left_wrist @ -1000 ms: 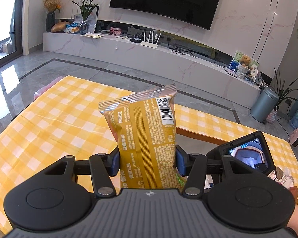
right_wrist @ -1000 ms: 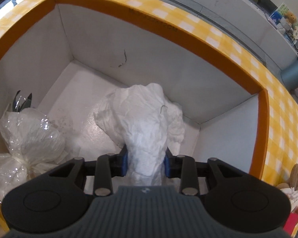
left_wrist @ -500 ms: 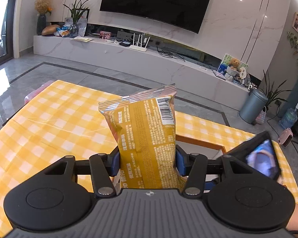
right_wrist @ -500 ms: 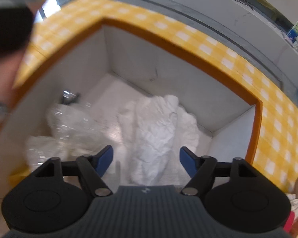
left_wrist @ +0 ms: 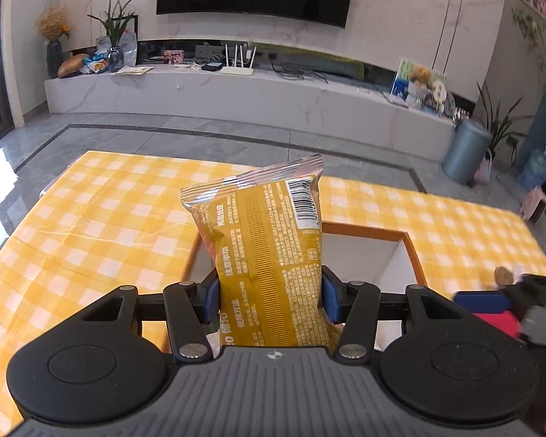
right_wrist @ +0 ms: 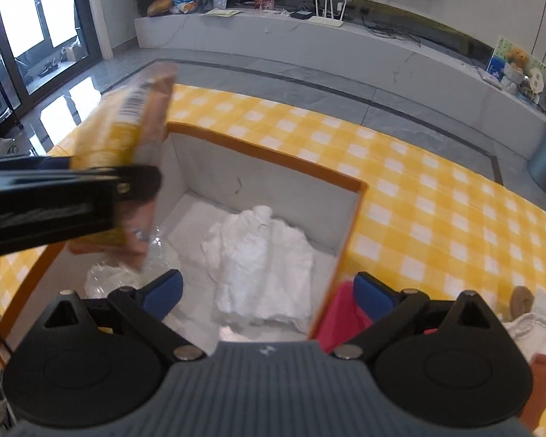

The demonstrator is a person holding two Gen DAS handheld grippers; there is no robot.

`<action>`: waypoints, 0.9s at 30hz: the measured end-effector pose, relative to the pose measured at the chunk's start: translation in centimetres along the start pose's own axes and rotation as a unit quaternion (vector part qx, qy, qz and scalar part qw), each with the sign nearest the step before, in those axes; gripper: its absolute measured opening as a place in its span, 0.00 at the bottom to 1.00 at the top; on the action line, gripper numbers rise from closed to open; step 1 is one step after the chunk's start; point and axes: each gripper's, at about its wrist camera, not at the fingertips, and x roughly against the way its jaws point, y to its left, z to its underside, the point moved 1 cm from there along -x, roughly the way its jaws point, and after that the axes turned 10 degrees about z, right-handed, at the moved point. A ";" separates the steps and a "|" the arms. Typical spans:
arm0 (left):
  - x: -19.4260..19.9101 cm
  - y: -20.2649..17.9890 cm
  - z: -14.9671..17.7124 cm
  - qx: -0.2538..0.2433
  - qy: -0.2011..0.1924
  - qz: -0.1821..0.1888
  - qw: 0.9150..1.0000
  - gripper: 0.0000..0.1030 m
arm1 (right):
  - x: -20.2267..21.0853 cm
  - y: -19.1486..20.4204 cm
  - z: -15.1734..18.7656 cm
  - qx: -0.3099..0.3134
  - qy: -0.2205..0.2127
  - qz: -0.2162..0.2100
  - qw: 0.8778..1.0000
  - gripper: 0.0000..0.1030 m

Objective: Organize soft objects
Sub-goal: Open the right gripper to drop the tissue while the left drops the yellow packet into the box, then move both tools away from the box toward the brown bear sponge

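Item: box (right_wrist: pixel 349 218), orange rim, white inside, on the check-cloth table (left_wrist: pixel 91 225). I count a white cloth (right_wrist: pixel 262 255) on its floor, right of centre, and a clear plastic bag (right_wrist: pixel 102 276) in the near left corner.

Item: right claw (right_wrist: pixel 269 291). Its jaws are opening, almost at their widest, with nothing between them; the cloth lies free below. It hangs above the box's near side.

Item: left claw (left_wrist: pixel 271 300). It is clamped on the lower part of a yellow snack bag (left_wrist: pixel 265 255), which stands upright between the pads. In the right view the bag (right_wrist: pixel 127 138) sits over the box's left edge, blurred.

Item: pink thing (right_wrist: pixel 338 313) and more soft pieces, just outside the box's right wall. I cannot tell what they are.

Step in hand, as I judge it: drop the snack bag into the box.
- I bring the left claw over the bare floor between cloth and plastic bag.
- I lower it past the rim before letting go, so the bag does not tip out.
- I keep the right claw clear of the left one's path.
- I squeeze no harder; the bag would crush.
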 end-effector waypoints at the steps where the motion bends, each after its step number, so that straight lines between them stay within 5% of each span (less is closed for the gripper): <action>1: -0.6 -0.3 -0.1 -0.001 0.005 -0.006 1.000 0.59 | 0.2 -0.2 0.2 0.001 -0.003 0.003 1.000 0.95; 8: -4.7 -1.4 1.0 -0.044 0.056 -0.069 0.995 0.59 | 0.0 -0.9 0.8 -0.009 -0.001 -0.012 1.000 0.95; 19: -6.3 0.3 1.4 0.011 0.073 -0.055 0.996 0.60 | -0.2 -1.6 0.9 -0.056 -0.006 -0.014 0.998 0.95; 27: -4.6 -0.1 1.6 0.010 0.038 -0.044 0.998 0.86 | -0.1 -1.7 0.9 -0.060 -0.006 -0.021 0.998 0.95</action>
